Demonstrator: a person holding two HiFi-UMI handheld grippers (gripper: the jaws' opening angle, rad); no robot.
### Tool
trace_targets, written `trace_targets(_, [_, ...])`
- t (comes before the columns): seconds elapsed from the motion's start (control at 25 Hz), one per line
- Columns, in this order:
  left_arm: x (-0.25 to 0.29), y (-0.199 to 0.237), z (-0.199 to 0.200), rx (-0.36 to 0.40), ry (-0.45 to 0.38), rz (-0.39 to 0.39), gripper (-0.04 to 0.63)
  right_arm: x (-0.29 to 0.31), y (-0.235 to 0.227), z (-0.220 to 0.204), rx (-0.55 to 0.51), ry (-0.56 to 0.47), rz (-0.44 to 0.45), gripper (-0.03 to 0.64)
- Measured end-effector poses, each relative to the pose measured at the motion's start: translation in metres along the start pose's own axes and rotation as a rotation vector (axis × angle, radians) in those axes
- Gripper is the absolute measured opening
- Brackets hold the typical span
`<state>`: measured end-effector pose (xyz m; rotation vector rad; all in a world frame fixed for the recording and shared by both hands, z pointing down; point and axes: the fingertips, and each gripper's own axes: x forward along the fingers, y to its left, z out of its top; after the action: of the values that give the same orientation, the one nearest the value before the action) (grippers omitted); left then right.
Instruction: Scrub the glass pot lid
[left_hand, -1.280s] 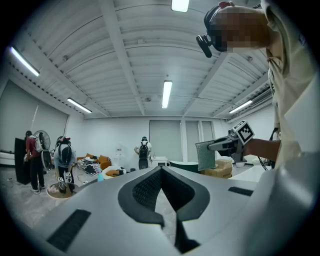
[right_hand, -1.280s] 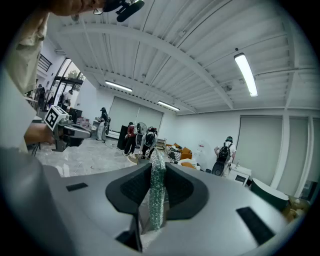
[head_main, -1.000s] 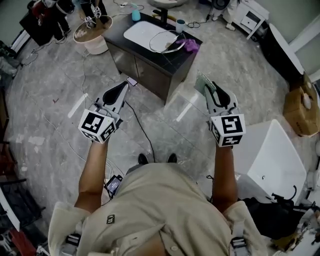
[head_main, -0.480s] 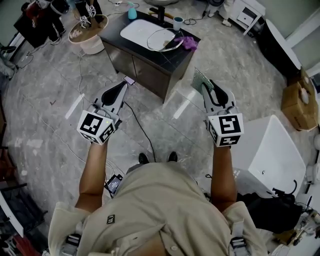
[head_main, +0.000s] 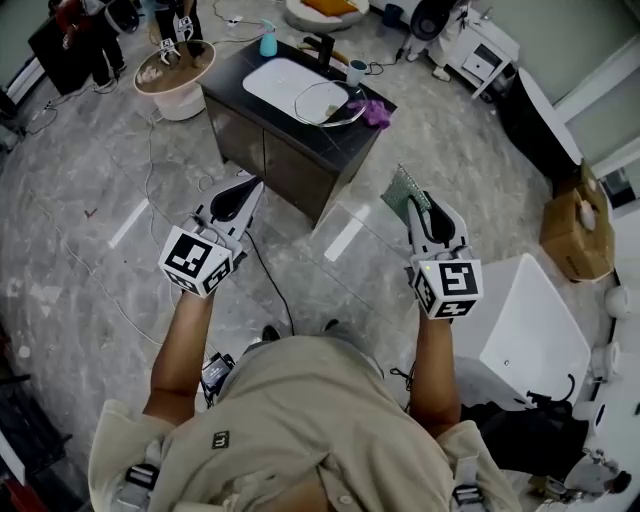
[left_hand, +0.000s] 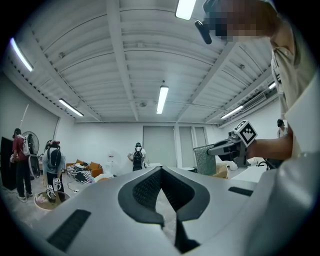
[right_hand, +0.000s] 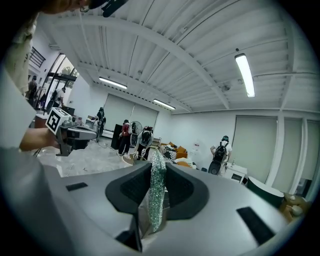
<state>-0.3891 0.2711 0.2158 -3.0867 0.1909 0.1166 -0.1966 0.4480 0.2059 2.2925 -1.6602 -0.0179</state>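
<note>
The grey marble floor (head_main: 90, 200) lies open round us, and in the last second the dark bench (head_main: 290, 150) seems to have drawn a little nearer, though this steep view makes that hard to judge. The glass pot lid (head_main: 325, 103) lies on it by the sink (head_main: 275, 80), well apart from both grippers, so we judge scrubbing not yet begun. The right gripper (head_main: 415, 205) has its fingers pinched on a green scouring pad (head_main: 402, 188) and the left gripper (head_main: 245, 190) has its fingers closed on nothing; bare floor runs to the bench's near corner, with a black cable (head_main: 270, 270) underfoot and a white tub (head_main: 540, 330) close on our right.
</note>
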Motion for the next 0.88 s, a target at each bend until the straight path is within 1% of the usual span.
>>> trace_targets(0.12, [-0.001, 0.004, -0.001, -0.015, -0.009, 0.014, 0.015, 0.003, -0.003, -0.002, -0.007, 0.017, 0.005, 0.084])
trace_targets(0.24, [0.004, 0.008, -0.006, -0.014, 0.004, 0.033, 0.015, 0.015, -0.013, -0.006, 0.002, 0.018, 0.017, 0.084])
trace_targets(0.44, [0.027, 0.022, -0.016, 0.002, 0.046, 0.108, 0.015, 0.053, -0.035, -0.017, 0.032, -0.006, 0.086, 0.084])
trace_targets(0.6, [0.057, 0.019, -0.018, 0.007, 0.076, 0.163, 0.015, 0.081, -0.069, -0.026, 0.052, -0.014, 0.144, 0.084])
trace_targets(0.88, [0.117, 0.007, -0.028, 0.014, 0.123, 0.226, 0.015, 0.127, -0.132, -0.044, 0.076, -0.024, 0.218, 0.084])
